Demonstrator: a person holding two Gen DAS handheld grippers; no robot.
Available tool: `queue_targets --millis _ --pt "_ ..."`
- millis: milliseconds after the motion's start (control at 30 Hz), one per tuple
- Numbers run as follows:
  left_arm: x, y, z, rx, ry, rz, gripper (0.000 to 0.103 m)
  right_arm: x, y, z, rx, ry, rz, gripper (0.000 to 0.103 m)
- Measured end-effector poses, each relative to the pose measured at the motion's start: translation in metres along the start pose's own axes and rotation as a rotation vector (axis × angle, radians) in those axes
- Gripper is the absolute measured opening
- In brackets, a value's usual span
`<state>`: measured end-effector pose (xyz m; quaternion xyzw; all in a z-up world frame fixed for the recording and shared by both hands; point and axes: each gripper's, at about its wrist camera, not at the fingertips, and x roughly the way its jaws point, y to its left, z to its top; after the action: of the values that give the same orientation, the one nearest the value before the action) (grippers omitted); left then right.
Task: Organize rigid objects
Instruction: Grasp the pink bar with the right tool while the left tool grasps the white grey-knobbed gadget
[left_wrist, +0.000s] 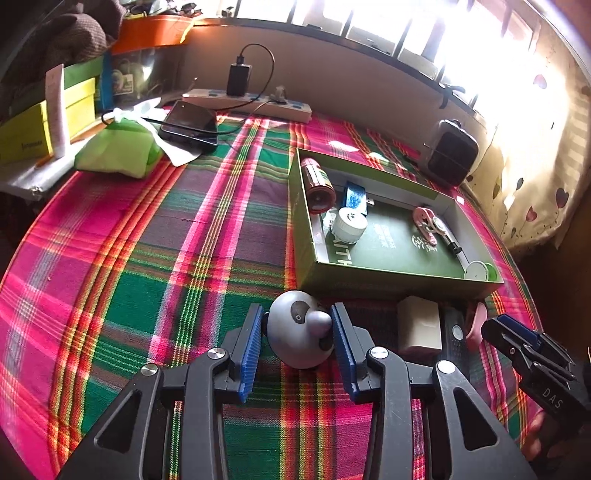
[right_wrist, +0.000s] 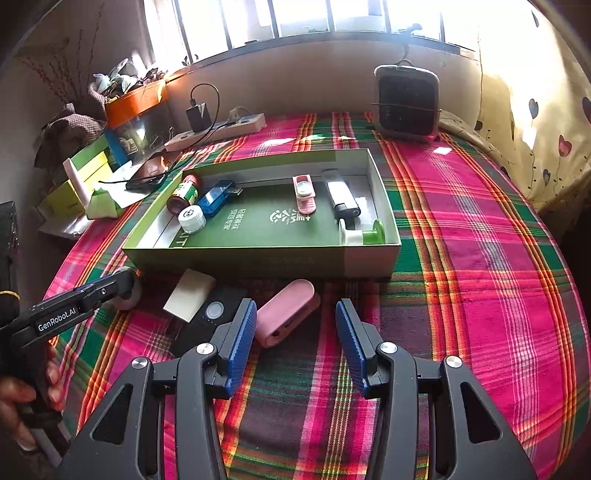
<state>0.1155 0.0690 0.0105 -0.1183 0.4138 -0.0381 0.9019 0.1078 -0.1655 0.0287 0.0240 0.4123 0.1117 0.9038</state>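
Between my left tool's (left_wrist: 297, 334) spread fingers sits the grey ball (left_wrist: 301, 334), untouched; my right tool (right_wrist: 295, 343) hangs released nearby.

Surface (right_wrist: 480, 229) covered by a plaid cloth in pink, green and red, filling the lower and middle frame. Along the top, a barred window (right_wrist: 303, 18) admits strong, overexposed daylight above a plain beige wall (right_wrist: 295, 85). At right, a cream curtain (right_wrist: 535, 122) with a heart pattern. At upper left, stacked boxes (left_wrist: 74, 99), an orange tray (left_wrist: 155, 31) and a white power strip (left_wrist: 251, 101) with a black charger plugged in.
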Motion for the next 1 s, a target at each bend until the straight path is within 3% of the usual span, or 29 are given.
queue_targets --millis 333,700,1000 --pt "0.004 -0.001 -0.002 0.015 0.012 -0.010 0.036 0.012 0.008 0.000 -0.015 0.025 -0.007 0.047" --pt "0.004 -0.001 -0.002 0.016 0.010 -0.013 0.037 0.003 0.005 -0.004 -0.030 0.035 -0.106 0.050" --pt "0.004 0.000 -0.002 0.017 0.010 -0.013 0.037 0.020 0.006 -0.001 -0.041 0.072 -0.101 0.050"
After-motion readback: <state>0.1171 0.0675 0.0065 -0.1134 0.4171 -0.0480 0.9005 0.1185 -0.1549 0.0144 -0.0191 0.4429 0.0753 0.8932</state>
